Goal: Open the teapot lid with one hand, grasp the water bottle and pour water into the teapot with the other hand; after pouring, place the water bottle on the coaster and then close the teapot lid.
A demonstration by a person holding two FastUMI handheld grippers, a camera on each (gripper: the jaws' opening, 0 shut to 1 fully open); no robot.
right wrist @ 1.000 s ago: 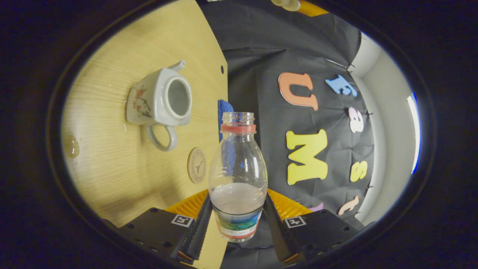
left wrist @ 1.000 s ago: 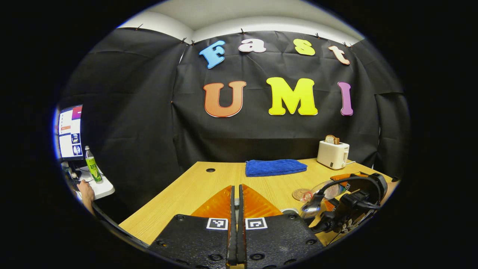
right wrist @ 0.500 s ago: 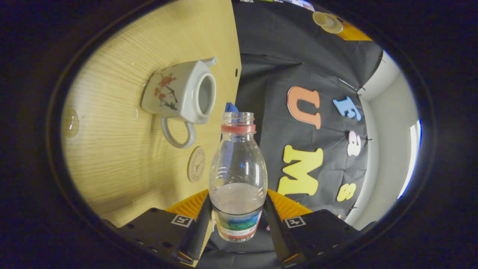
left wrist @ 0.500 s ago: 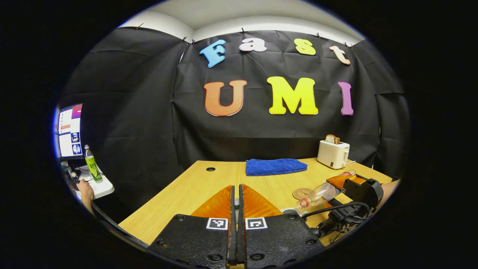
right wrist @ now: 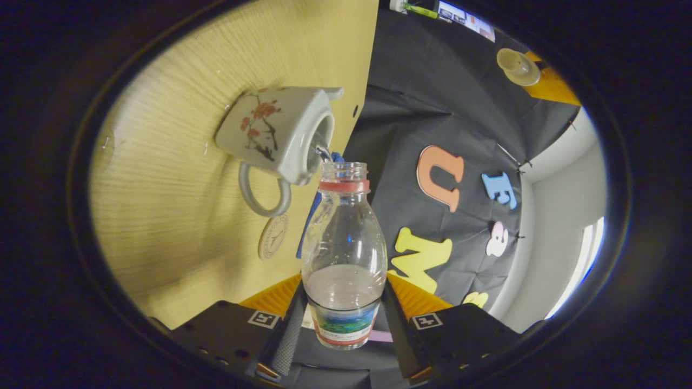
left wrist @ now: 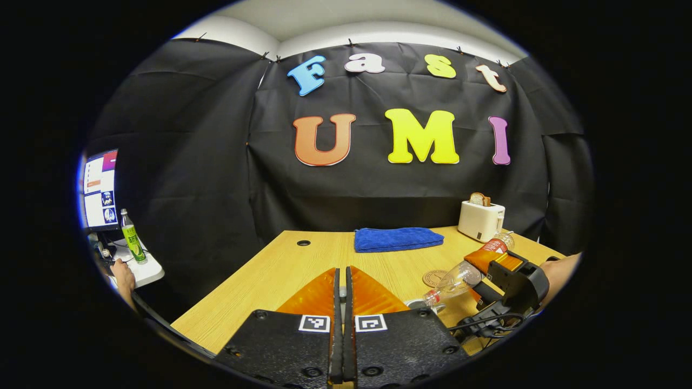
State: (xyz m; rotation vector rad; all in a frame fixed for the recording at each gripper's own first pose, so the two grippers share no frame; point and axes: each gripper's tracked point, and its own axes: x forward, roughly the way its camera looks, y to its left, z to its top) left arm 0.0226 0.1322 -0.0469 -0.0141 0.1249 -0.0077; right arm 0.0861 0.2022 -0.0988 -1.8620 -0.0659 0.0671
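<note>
My right gripper is shut on the clear water bottle and holds it tipped, mouth over the open white flowered teapot. A thin stream of water runs from the mouth into the opening. The round coaster lies on the table by the teapot's handle. In the left gripper view, the tilted bottle slants down toward the teapot's rim, held by the right gripper. My left gripper is shut on the teapot lid, held up and away from the pot.
A folded blue towel and a white toaster sit at the far edge of the wooden table. Off to the left stand a monitor, a green bottle and a person's hand.
The right gripper has tipped the bottle further and brought its mouth to the teapot's opening; water now runs out. The left gripper has hardly moved.
</note>
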